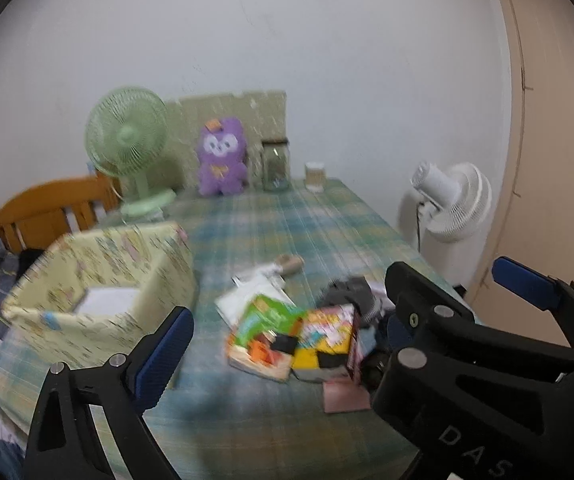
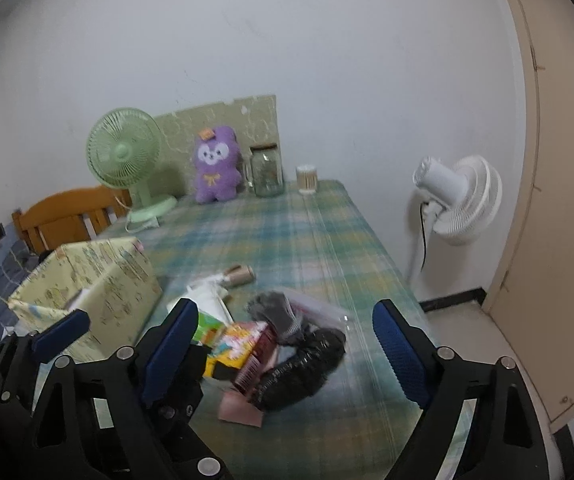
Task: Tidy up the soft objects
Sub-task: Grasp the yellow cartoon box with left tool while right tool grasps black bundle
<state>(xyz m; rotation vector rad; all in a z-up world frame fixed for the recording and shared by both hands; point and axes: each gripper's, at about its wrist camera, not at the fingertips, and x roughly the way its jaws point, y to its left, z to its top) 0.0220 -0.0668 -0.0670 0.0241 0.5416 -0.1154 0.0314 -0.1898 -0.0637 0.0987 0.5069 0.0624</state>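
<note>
On the plaid-covered table [image 2: 307,240], a heap of small things is lying in front of me, and I am holding both claws over its near edge. My right gripper [image 2: 287,344] is standing wide apart, its blue pads [image 2: 399,344] gripping nothing; the dark fuzzy cloth roll [image 2: 303,364] and the grey knitted piece [image 2: 279,312] are lying on the table beyond and between its fingers, untouched. My left gripper [image 1: 287,336] is also gaping open and empty, with one blue pad showing at lower left and its other finger hidden behind the right claw's black frame. Between its fingers I am seeing the colourful boxes [image 1: 307,340] and a pink card [image 1: 345,396] at the front of the heap. To the left, the pale yellow printed fabric bin [image 1: 99,280] is standing upright on the table, just beside the heap, with something white inside. At the far end a purple plush toy [image 2: 213,166] is sitting against a board, between a green desk fan [image 2: 125,156] and a glass jar [image 2: 266,174]. A white fan [image 2: 459,200] is standing off the table at right.
</note>
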